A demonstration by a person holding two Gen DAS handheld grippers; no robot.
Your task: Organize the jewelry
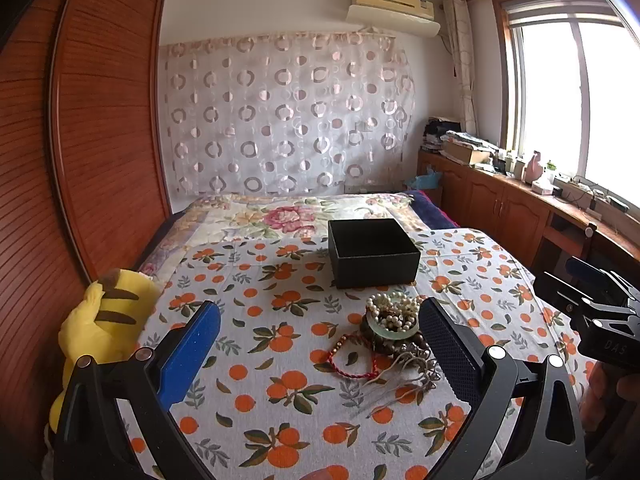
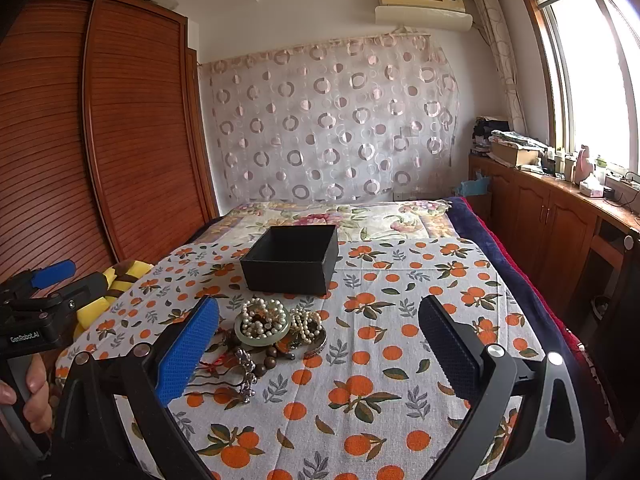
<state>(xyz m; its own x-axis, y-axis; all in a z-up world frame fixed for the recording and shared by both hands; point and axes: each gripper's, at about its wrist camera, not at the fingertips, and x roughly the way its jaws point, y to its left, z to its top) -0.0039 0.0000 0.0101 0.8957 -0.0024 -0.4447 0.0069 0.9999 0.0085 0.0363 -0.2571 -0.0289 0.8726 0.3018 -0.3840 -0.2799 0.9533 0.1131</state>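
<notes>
A pile of jewelry (image 1: 394, 330) lies on the orange-print cloth (image 1: 280, 400): a pearl strand (image 1: 394, 308) on a pale green bangle (image 1: 394, 333), a red cord bracelet (image 1: 348, 358), dark beads and metal hairpins (image 1: 392, 384). An open, empty black box (image 1: 372, 252) stands just behind it. My left gripper (image 1: 320, 356) is open and empty, the pile by its right finger. My right gripper (image 2: 320, 354) is open and empty; the pile (image 2: 272, 332) sits by its left finger, with the box (image 2: 292, 258) beyond.
A yellow plush toy (image 1: 108, 320) lies at the cloth's left edge. A wooden wardrobe (image 1: 80, 140) stands on the left. A wooden cabinet (image 1: 520, 200) with clutter runs under the window on the right. The floral bedspread (image 1: 288, 212) lies behind the box.
</notes>
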